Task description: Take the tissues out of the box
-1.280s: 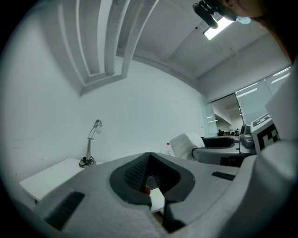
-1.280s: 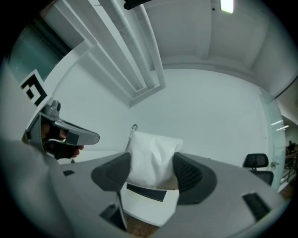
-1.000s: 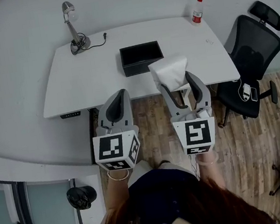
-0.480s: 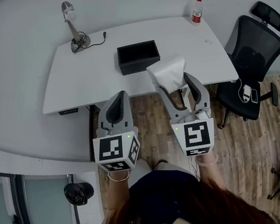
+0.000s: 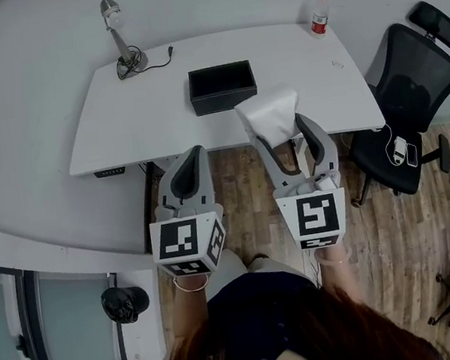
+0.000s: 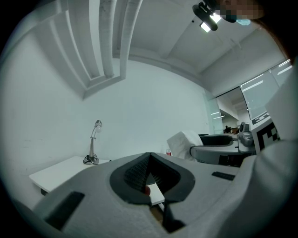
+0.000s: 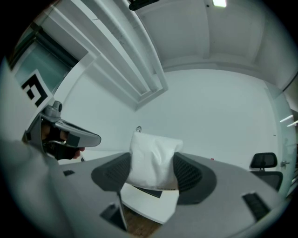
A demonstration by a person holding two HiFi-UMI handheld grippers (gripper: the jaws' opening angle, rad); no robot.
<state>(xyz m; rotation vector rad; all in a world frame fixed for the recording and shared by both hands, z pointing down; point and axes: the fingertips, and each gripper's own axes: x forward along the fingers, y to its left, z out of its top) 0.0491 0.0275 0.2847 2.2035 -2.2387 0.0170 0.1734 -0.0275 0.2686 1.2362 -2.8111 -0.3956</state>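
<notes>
The right hand-held gripper (image 5: 280, 130) squeezes the white tissue pack (image 7: 153, 155), up in the air on the person's side of the open black box (image 5: 222, 88). The left hand-held gripper (image 6: 149, 156) has its jaws pressed together, with nothing in them.

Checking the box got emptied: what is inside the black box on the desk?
The black box shows only a dark inside, nothing white. Its near wall hides a strip of its bottom. The tissue pack sits clamped in the right gripper.
</notes>
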